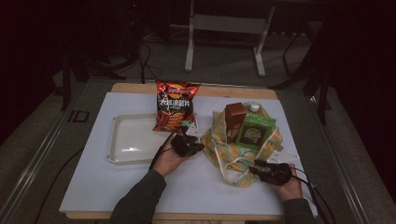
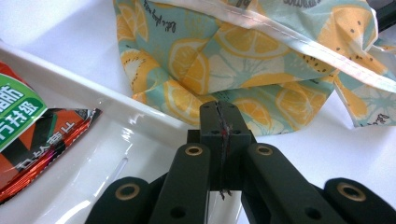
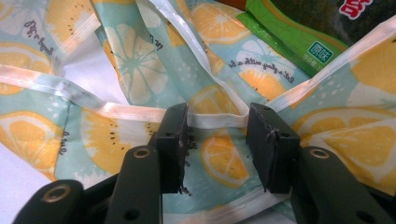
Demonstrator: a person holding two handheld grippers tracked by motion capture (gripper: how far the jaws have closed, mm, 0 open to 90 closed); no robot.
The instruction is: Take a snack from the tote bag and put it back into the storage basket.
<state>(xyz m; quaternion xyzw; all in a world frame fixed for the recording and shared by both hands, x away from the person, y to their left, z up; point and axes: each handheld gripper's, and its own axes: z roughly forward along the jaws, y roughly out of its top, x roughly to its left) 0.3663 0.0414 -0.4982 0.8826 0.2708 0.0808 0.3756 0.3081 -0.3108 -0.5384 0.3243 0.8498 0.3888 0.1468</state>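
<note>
Two jaws of right gripper [image 3: 217, 140] apart, bag [image 1: 243, 154] hem between, near right on bench [image 1: 93, 186]. Closing may miss thin hem, grab loose cloth. Left gripper [image 2: 219, 126] jaws together, empty. Boxes [image 1: 245, 128] farther in bag could tip.

The bag [image 1: 243, 154] is pale teal cloth printed with yellow and orange citrus slices, small black seeds and thin black script, edged with a shiny white trim; its straps [image 3: 205, 119] are the same white. The chip packet [image 1: 173, 108] is red and black with white lettering, orange chips pictured low on it and a green-and-white patch. In the bag stand a brown carton [image 1: 233, 122] and a bright green box [image 1: 254, 131] with a dark panel. The tray [image 1: 122, 150] is glossy cream-white, on a white table [image 1: 93, 186] with a light wood edge. Both grippers [image 1: 196, 145] [image 1: 256, 167] are black with brass-coloured rivets.
</note>
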